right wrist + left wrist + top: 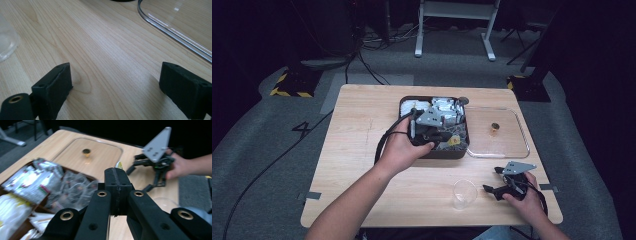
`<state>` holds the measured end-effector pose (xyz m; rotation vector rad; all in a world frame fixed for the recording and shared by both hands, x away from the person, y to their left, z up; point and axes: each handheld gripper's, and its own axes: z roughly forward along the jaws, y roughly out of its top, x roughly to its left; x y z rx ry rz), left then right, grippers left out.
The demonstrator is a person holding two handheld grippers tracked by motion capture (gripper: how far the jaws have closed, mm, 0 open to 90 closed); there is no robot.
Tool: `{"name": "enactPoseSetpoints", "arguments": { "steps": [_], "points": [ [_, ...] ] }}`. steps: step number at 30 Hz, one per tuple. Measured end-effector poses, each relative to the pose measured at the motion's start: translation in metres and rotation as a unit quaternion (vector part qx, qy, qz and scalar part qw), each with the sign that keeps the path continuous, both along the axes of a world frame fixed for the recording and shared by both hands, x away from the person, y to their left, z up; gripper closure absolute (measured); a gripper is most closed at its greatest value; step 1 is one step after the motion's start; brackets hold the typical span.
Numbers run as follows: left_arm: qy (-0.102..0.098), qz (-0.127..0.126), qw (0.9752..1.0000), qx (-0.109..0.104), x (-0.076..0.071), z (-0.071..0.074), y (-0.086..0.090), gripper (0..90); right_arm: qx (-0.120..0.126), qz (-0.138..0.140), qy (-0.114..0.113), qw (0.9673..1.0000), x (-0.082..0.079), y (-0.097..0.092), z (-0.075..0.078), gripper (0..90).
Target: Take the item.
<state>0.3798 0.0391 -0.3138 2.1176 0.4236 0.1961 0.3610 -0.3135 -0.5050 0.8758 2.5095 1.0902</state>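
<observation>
While the person's right hand (524, 197) sits low at the near right corner of the wooden counter (362, 150), the right gripper (501, 181) it holds has its jaws spread wide, nothing between them, just bare wood grain showing in the right gripper view. Right beside it to the left is a clear plastic cup (464, 194), standing upright near the front edge. A bit further back there's a clear lid (499, 134) lying flat on the counter with a little gold knob (495, 129) in the middle, right next to a dark box (434, 127). The box is stuffed with packets (32, 180), some silvery, some clear, kind of a jumble. The left hand (402, 149) reaches in over the box's near edge, and the left gripper (117, 185) has its jaws pressed together, tips meeting. Can't tell if anything thin is caught in there. Past the counter it's grey carpet (257, 135) and some white desk legs (454, 27) in the dark.
</observation>
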Motion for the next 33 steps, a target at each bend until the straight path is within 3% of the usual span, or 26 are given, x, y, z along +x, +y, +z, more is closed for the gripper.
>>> {"name": "enactPoseSetpoints", "arguments": {
  "steps": [4,11,15,22,33],
  "points": [
    [0.001,-0.026,0.9996,-0.003,-0.013,-0.003,-0.008,90.0,0.0,0.0,0.0,1.0,0.0,0.0,0.0,11.3],
    [-0.002,-0.063,0.9976,-0.029,-0.038,-0.012,-0.016,90.0,0.0,0.0,0.0,1.0,0.0,0.0,0.0,11.3],
    [-0.001,-0.076,0.9967,-0.028,-0.047,-0.021,-0.02,90.0,0.0,0.0,0.0,1.0,0.0,0.0,0.0,11.3],
    [0.01,-0.084,0.995,-0.052,-0.056,-0.036,-0.022,90.0,0.0,0.0,0.0,1.0,0.0,0.0,0.0,11.3],
    [0.022,-0.102,0.9936,-0.043,-0.063,-0.059,-0.037,90.0,0.001,-0.001,0.0,1.0,0.0,0.0,0.0,11.3]
  ]
}}
